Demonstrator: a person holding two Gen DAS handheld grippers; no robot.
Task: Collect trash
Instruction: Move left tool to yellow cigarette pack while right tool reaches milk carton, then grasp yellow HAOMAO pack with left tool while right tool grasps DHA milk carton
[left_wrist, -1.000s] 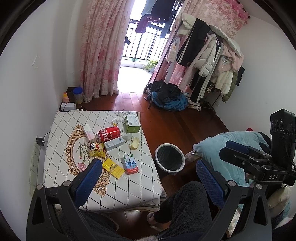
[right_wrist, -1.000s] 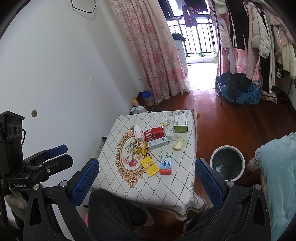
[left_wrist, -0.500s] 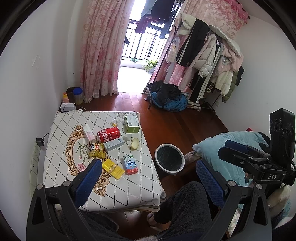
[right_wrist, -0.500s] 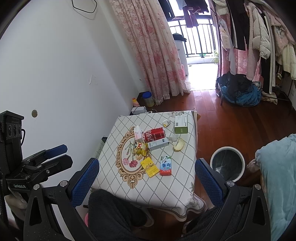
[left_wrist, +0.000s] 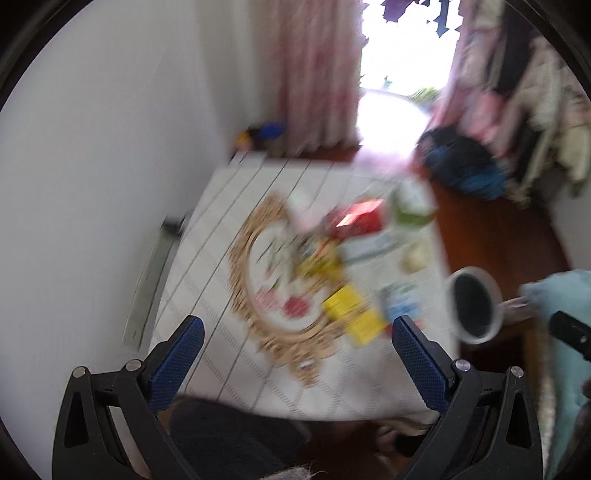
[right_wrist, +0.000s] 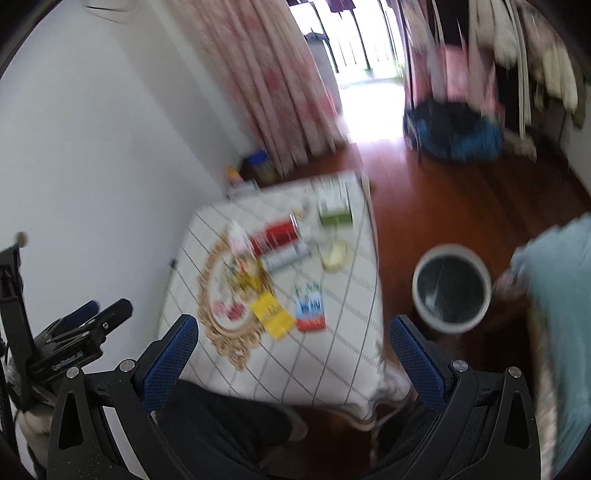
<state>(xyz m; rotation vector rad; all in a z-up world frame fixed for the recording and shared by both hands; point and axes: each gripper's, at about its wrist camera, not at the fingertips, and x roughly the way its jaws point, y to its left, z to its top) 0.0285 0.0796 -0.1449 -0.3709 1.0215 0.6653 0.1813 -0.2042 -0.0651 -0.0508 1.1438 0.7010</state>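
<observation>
Both views are motion-blurred. Trash lies on the low table (left_wrist: 236, 206) (right_wrist: 343, 354): a red can (right_wrist: 275, 236) (left_wrist: 360, 218), a green box (right_wrist: 334, 206) (left_wrist: 412, 206), a white box (right_wrist: 286, 258), yellow packets (right_wrist: 271, 314) (left_wrist: 354, 314), a blue-red carton (right_wrist: 310, 306) (left_wrist: 400, 302) and a pale round piece (right_wrist: 334, 254). A round white bin with a dark liner (right_wrist: 452, 288) (left_wrist: 476, 306) stands on the floor right of the table. My left gripper (left_wrist: 295, 347) and right gripper (right_wrist: 291, 347) are open and empty, above the table's near edge.
A white wall runs along the left. Pink curtains (right_wrist: 273, 81) and a bright balcony door are at the back. A clothes rack and a dark-blue bundle (right_wrist: 454, 133) are at the back right. A light-blue blanket (right_wrist: 561, 295) lies right of the bin. The person's dark-clad knee (right_wrist: 221, 424) is below.
Both grippers have swung toward the table; the trash and the bin now look larger and closer. The frames have turned blurred. Both stay open and empty.
</observation>
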